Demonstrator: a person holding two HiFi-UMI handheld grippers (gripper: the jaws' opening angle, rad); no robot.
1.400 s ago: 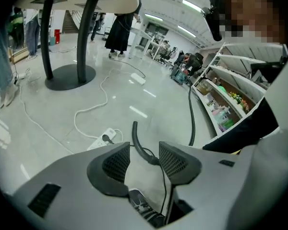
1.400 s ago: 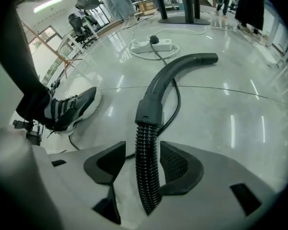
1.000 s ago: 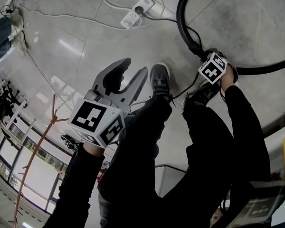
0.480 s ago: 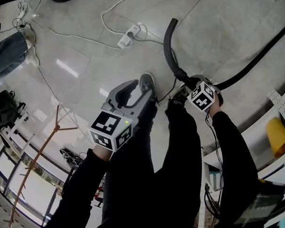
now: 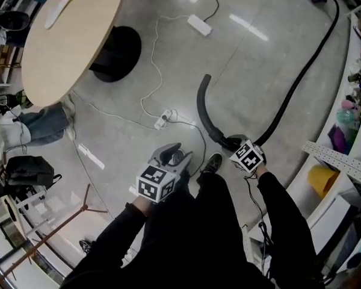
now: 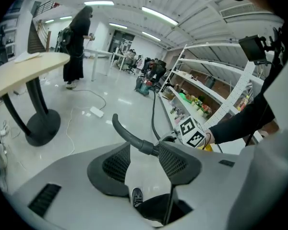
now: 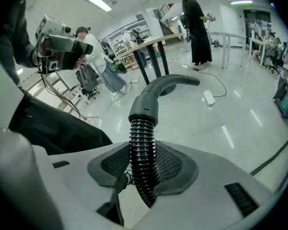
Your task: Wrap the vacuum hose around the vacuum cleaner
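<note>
Likely lab or workshop: polished floor [image 5: 259, 71], white metal shelving [image 6: 235, 95], round table [image 5: 72, 35].

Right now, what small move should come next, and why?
Probably bring the left gripper across to the vacuum hose just behind the right gripper and close on it. The right jaws clamp the ribbed hose, the left jaws stand apart and empty, and most of the hose lies loose on the floor, so a second grip would help gather it.

Black sleeves [image 5: 281, 206], black trousers [image 5: 210, 221], dark sneaker [image 5: 215, 161]; grey left gripper [image 5: 179, 152], black-white marker cube [image 5: 155, 184].
</note>
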